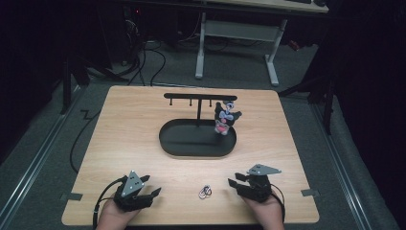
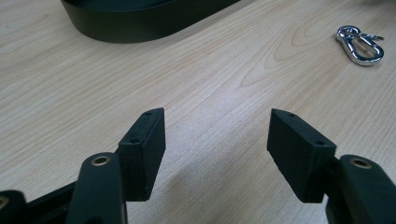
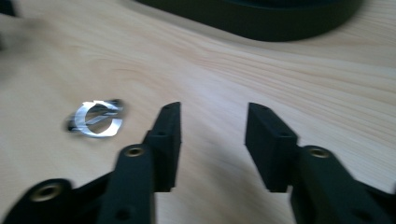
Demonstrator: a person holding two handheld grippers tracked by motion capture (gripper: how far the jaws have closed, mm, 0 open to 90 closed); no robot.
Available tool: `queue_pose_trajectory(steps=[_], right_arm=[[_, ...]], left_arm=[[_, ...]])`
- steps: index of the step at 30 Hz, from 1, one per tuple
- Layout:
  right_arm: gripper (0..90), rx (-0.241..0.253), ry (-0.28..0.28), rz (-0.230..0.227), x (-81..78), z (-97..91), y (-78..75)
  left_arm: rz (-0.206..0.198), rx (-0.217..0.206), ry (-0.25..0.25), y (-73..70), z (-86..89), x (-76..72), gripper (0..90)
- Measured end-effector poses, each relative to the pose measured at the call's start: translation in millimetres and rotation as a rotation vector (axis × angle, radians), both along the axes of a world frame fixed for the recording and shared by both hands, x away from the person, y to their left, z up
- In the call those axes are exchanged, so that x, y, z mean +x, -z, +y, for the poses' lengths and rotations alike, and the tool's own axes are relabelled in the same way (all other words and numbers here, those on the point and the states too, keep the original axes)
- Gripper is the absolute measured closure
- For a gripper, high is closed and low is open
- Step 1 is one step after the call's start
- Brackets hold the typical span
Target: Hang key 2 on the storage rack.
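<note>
Currently both tools sit near the table's (image 1: pixel 143 124) front edge: left gripper (image 1: pixel 152 193) toward the left corner, jaws spread, holding nothing; right gripper (image 1: pixel 234 184) toward the right, jaws likewise apart. Silver clip (image 1: pixel 205 192) lies between them. Black oval tray (image 1: pixel 172 143) with hanging figure (image 1: pixel 223 118) sits mid-table.

A: What do the grippers look like?
B: The left gripper (image 1: pixel 152 193) and right gripper (image 1: pixel 234 182) are black, each with 2 blocky jaws, brass-ringed pivot holes, small screw holes and a grey 3-cornered top plate.
A: Cables?
B: Black, trailing past bare hands.
</note>
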State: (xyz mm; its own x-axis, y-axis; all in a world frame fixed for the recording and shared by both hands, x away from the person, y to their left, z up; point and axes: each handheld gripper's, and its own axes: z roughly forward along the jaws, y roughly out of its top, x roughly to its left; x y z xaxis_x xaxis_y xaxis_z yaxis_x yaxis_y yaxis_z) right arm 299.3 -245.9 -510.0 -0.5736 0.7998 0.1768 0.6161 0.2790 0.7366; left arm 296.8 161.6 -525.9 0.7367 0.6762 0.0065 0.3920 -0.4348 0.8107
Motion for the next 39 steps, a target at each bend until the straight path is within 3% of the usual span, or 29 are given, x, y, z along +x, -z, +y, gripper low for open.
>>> queue_pose_trajectory(steps=[2,3,6,7,9,11,12,13,16,21,22,26,27,28,29,30,31,32,34,37,39], right_arm=[[87.2,0.000,-0.078,-0.007,-3.0,18.0,-2.0],[90.0,-0.018,-0.104,-0.017,-5.0,27.6,-2.9],[90.0,-0.044,-0.142,-0.028,-8.0,44.0,-4.4],[90.0,-0.021,-0.190,-0.047,-12.2,62.1,-6.3],[90.0,-0.021,-0.214,-0.055,-13.7,69.7,-6.2],[90.0,-0.060,-0.261,-0.032,-15.8,88.3,0.9],[90.0,-0.060,-0.261,-0.032,-15.8,88.3,0.9],[89.8,-0.116,-0.258,-0.026,-15.9,94.3,5.9],[88.8,-0.157,-0.235,-0.027,-15.1,93.8,7.8],[87.6,-0.190,-0.180,-0.034,-10.5,75.0,9.3],[87.2,-0.181,-0.150,-0.019,-7.6,61.6,8.9],[86.9,-0.180,-0.106,-0.014,-4.0,39.0,8.6],[85.8,-0.187,-0.077,-0.013,-1.6,21.8,7.9],[85.8,-0.187,-0.077,-0.013,-1.6,21.8,7.9],[85.5,-0.188,-0.042,-0.015,-0.4,3.8,7.1],[85.5,-0.188,-0.042,-0.015,-0.4,3.8,7.1],[85.6,-0.193,-0.005,-0.007,-0.3,-13.9,6.5],[85.6,-0.193,-0.005,-0.007,-0.3,-13.9,6.5],[83.6,-0.165,0.039,0.000,-0.8,-35.5,6.8],[82.4,-0.145,0.078,-0.002,-3.7,-44.2,3.8],[76.7,-0.093,0.117,-0.011,-8.0,-52.5,-0.5]], left_arm=[[0.002,0.003,0.003,0.5,-0.3,0.3,37.7],[0.003,0.006,0.005,0.9,-0.3,0.4,37.7],[0.002,0.008,0.004,1.3,-0.1,0.4,37.7],[0.001,0.009,0.003,1.4,0.7,0.8,37.7],[0.002,0.009,0.001,1.4,1.2,1.1,37.7],[0.000,0.008,-0.002,1.5,2.3,1.7,37.7],[0.002,0.008,-0.003,1.2,3.0,1.7,37.7],[-0.001,0.004,-0.007,1.0,4.0,1.7,37.7],[-0.001,0.001,-0.009,0.5,5.0,1.5,37.7],[-0.003,-0.001,-0.013,-0.1,6.5,1.4,37.8],[-0.004,-0.001,-0.013,-0.3,6.7,1.2,37.7],[-0.003,-0.003,-0.013,-0.6,7.1,0.9,37.7],[-0.003,-0.005,-0.016,-0.6,7.7,0.7,37.8],[-0.003,-0.005,-0.016,-0.6,7.7,0.7,37.7],[-0.002,-0.008,-0.019,-0.5,8.3,0.6,37.8],[-0.002,-0.008,-0.019,-0.5,8.3,0.6,37.7],[0.000,-0.008,-0.020,-0.1,8.7,0.7,37.8],[0.000,-0.008,-0.020,-0.1,8.7,0.7,37.8],[0.003,-0.005,-0.016,0.5,8.2,1.3,37.8],[0.003,-0.005,-0.020,1.1,7.1,2.3,37.8],[0.002,0.001,-0.017,0.7,6.4,1.8,37.8]])
